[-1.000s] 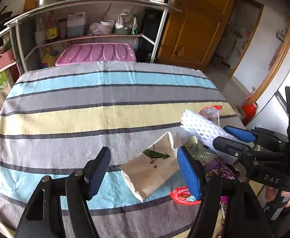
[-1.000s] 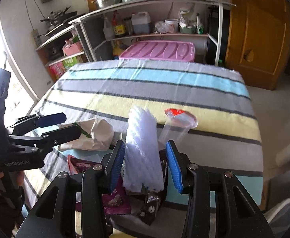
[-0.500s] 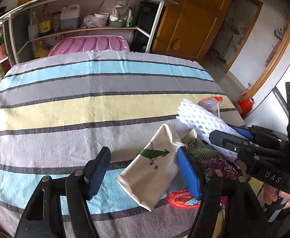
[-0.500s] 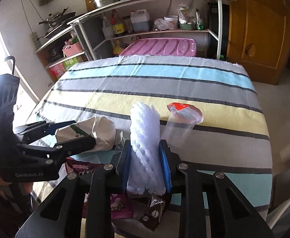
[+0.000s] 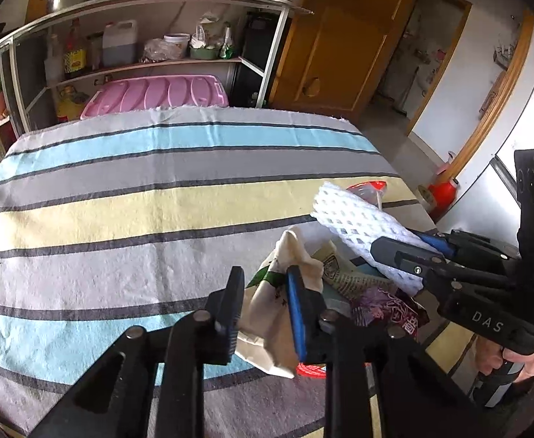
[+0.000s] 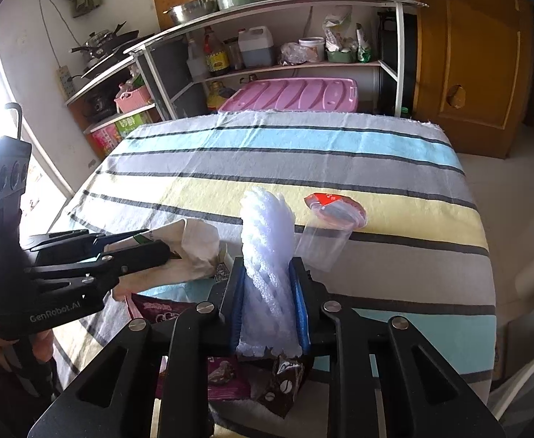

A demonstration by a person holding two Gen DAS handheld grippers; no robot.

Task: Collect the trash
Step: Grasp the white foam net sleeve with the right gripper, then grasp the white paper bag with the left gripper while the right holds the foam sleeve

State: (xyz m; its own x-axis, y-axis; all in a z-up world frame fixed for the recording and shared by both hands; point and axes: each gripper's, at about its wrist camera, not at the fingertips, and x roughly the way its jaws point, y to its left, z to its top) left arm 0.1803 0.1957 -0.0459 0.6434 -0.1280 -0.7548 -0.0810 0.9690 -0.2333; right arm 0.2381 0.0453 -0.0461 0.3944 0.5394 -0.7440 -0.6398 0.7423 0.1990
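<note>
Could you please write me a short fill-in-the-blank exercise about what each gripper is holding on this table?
1. The right gripper is shut on the white ____ net.
2. The left gripper is shut on the beige paper ____.
3. The clear plastic cup lies on its ____ on the striped cloth.

Missing words: foam; bag; side

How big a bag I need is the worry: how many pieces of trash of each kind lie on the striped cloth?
Foam net: 1
Paper bag: 1
Clear cup with red lid: 1
Red round seal: 1
Snack wrappers: 3 seen, pile partly hidden
Total: at least 7
</note>
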